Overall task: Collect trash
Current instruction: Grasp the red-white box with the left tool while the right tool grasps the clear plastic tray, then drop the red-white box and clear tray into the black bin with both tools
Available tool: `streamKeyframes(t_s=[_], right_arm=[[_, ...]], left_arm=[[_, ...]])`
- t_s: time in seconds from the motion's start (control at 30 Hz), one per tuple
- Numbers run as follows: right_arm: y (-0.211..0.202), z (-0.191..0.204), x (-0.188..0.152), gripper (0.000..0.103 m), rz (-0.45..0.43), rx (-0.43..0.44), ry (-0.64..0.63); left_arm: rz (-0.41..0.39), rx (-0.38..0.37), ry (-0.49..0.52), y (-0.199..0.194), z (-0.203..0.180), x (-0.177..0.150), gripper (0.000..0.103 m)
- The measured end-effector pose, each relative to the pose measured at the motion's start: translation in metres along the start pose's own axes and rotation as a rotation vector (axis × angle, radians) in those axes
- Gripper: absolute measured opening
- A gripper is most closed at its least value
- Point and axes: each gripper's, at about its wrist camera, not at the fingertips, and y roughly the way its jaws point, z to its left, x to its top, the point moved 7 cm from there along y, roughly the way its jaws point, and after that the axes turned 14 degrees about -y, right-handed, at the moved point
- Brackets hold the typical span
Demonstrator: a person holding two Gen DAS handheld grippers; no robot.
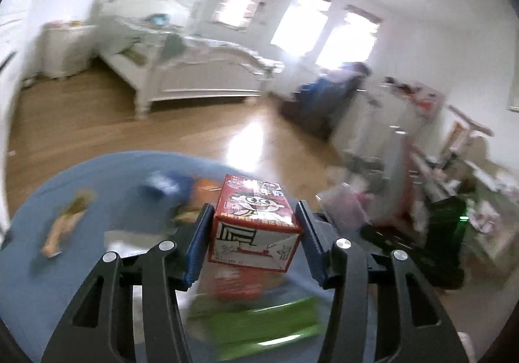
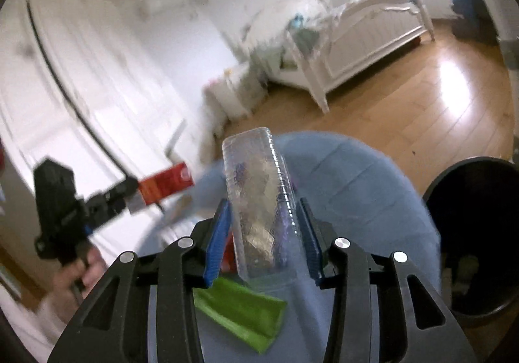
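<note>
Bedroom scene, both wrist views. A white bed (image 1: pixel 201 70) stands on the wood floor (image 1: pixel 201 135); nearer me is a round table (image 2: pixel 356 187) under a blue cloth. Beside the table, at the right of my right view, stands a black bin (image 2: pixel 480 233), dark inside, with something pale low in it that I cannot make out.

My right gripper (image 2: pixel 264 233) is clamped on a clear plastic bottle (image 2: pixel 259 200), held upright with its flat base toward the room; crumpled silvery and purple scraps show inside it. My left gripper (image 1: pixel 254 226) is clamped on a red and white milk carton (image 1: pixel 256 226), lifted off the cloth; its upper face bears a cartoon face with wide eyes and Chinese characters too blurred to read, and its near face shows black line markings.

On the cloth lie a green wrapper (image 2: pixel 240 311), a tan wrapper (image 1: pixel 61 226) and other scraps, all blurred
</note>
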Motion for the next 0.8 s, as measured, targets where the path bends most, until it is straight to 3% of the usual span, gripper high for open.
streamKeyframes(t_s=[0.07, 0.17, 0.33, 0.5, 0.8], right_arm=[[-0.023, -0.026, 0.008, 0.042, -0.078, -0.061, 0.058], [-0.053, -0.077, 0.005, 0.042, -0.128, -0.221, 0.145], [-0.076, -0.149, -0.019, 0.042, -0.113, -0.397, 0.245], [-0.08, -0.201, -0.045, 0.042, -0.071, -0.453, 0.321], [-0.075, -0.244, -0.076, 0.042, -0.044, -0.452, 0.39]], left_arm=[[0.023, -0.05, 0.034, 0.013, -0.027, -0.001, 0.051], [0.083, -0.129, 0.076, 0.049, -0.072, -0.01, 0.051], [0.236, -0.224, 0.102, 0.131, -0.131, -0.047, 0.051], [0.355, -0.238, 0.131, 0.202, -0.166, -0.091, 0.051], [0.415, -0.192, 0.156, 0.243, -0.167, -0.117, 0.051]])
